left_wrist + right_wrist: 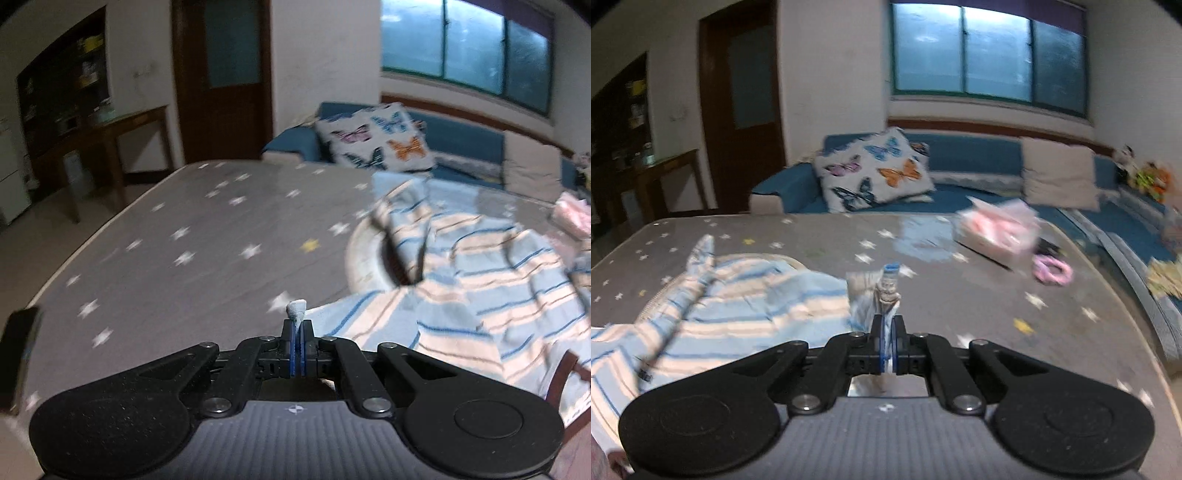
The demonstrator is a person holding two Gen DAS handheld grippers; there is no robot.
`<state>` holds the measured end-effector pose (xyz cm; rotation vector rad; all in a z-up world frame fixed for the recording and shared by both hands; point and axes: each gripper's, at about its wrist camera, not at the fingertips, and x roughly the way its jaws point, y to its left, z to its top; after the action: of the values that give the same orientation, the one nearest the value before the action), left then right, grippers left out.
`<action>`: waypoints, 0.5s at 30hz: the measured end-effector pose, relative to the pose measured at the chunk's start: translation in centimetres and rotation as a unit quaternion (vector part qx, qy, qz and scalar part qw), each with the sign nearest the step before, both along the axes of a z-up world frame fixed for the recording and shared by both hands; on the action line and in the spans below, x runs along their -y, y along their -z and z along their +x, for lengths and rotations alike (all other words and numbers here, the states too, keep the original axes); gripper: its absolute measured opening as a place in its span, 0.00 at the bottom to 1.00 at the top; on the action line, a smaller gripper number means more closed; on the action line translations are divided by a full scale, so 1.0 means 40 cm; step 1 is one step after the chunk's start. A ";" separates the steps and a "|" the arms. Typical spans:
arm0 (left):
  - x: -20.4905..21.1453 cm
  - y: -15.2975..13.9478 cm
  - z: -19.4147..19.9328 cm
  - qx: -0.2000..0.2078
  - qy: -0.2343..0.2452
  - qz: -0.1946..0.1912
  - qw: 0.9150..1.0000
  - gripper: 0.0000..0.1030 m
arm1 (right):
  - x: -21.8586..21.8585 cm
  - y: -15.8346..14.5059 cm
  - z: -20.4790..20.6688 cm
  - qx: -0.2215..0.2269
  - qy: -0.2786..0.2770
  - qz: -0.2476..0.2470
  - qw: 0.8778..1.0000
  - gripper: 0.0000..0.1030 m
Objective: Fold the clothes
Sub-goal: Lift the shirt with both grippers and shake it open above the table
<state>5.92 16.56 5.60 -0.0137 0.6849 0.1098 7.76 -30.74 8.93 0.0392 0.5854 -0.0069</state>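
Striped cotton garment (461,266) on star-print bed (166,236): light, limp, likely slippery; left gripper (297,328) and right gripper (888,314) jaws clenched on hem corners.

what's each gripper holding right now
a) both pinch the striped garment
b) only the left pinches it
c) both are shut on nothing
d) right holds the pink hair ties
a: the left gripper and right gripper each have fabric of the striped garment bunched between closed jaws.

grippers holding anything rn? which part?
Both are shut on the striped garment: left gripper pinches a pale blue edge or corner, right gripper pinches a bunched striped edge. Exact part unclear.
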 end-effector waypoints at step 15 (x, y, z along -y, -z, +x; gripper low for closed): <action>-0.062 -0.026 -0.049 -0.032 -0.031 0.055 0.997 0.22 | 0.095 0.019 -0.120 -0.065 0.032 -0.006 0.997 0.11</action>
<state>3.98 19.05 6.65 0.0747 0.7422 0.2077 2.98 -34.54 8.17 0.0457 0.7140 -0.0766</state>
